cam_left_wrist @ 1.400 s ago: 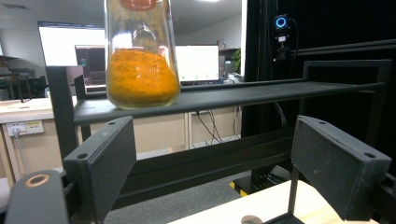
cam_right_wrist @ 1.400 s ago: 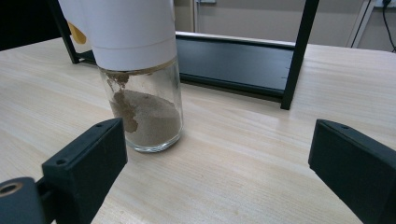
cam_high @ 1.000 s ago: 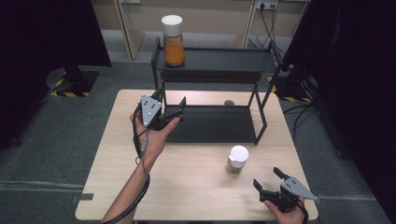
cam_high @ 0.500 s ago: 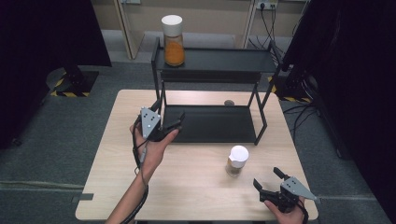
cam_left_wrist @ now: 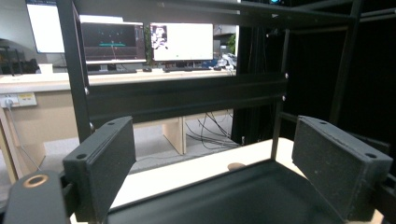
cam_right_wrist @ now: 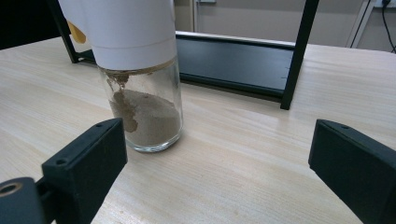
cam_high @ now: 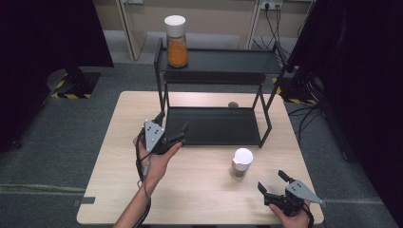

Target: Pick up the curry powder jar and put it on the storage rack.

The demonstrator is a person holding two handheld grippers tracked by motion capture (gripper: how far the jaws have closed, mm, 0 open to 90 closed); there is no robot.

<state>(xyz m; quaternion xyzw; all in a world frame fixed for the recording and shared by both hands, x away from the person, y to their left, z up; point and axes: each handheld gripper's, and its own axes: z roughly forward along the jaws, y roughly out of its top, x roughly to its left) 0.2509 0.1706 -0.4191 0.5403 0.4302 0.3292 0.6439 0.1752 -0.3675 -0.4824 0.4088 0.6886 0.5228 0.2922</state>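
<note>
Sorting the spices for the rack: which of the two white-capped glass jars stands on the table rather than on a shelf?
The glass jar of brown powder, upright on the wooden table near the right tool. The orange-filled jar stands on the black rack's top shelf.

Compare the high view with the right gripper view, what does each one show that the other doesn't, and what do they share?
High view alone: the jar of orange powder on the rack's top shelf, the left gripper, open beside the rack's lower tray, and both of the person's hands.

Right gripper view alone: the brown powder sitting low in the white-capped jar, some of it clinging to the glass under the cap.

Both: that jar standing on the wooden table, the black rack behind it, and the right gripper, open and short of the jar.
</note>
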